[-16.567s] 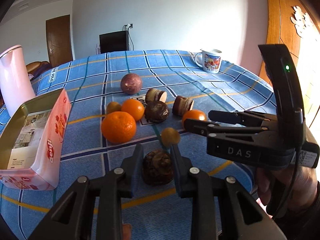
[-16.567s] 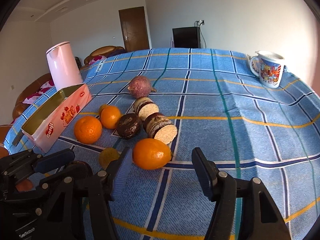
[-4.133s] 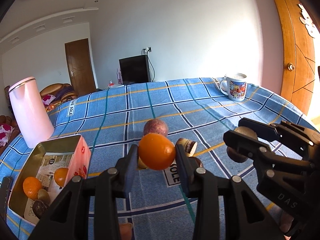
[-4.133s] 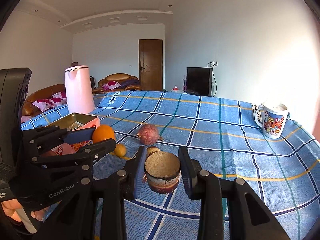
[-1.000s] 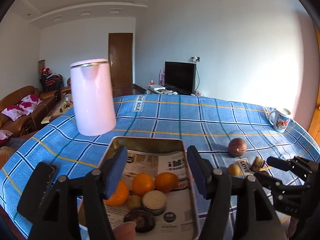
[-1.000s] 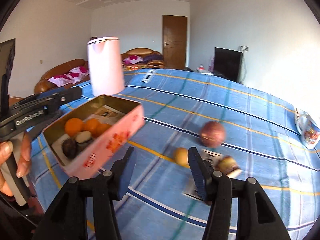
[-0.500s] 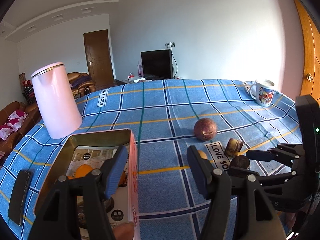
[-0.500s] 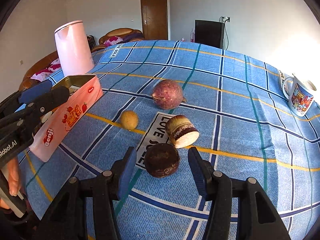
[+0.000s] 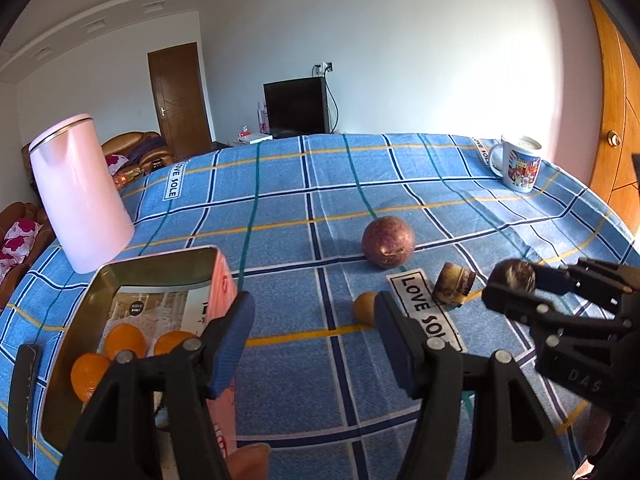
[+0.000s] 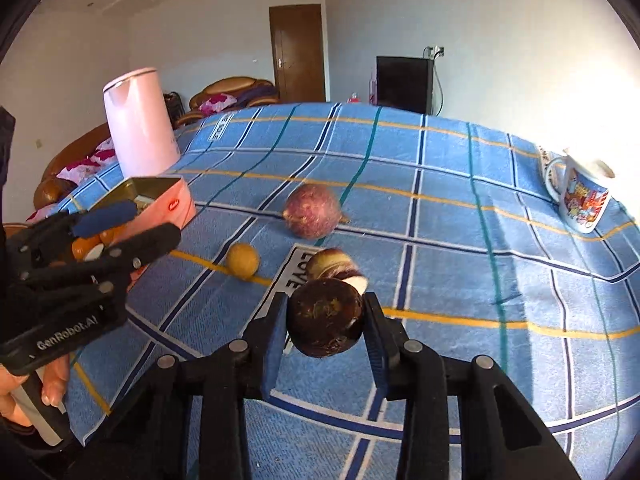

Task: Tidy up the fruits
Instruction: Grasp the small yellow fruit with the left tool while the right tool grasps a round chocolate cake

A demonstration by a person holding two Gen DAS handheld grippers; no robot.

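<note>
Since half a second ago the right gripper (image 10: 325, 322) has dropped onto the dark brown fruit (image 10: 325, 319), jaws closing around it, angled down over the tablecloth (image 10: 440, 216). Left gripper (image 9: 314, 344) hangs empty, spread, beside the tin (image 9: 160, 264).

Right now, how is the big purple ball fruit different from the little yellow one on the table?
The purple fruit is much bigger than the yellow fruit. The purple fruit is reddish purple and speckled; the yellow fruit is plain golden. The purple fruit lies farther back on the blue checked cloth, the yellow fruit nearer the pink tin. Both are round, loose on the cloth, and held by neither gripper.
</note>
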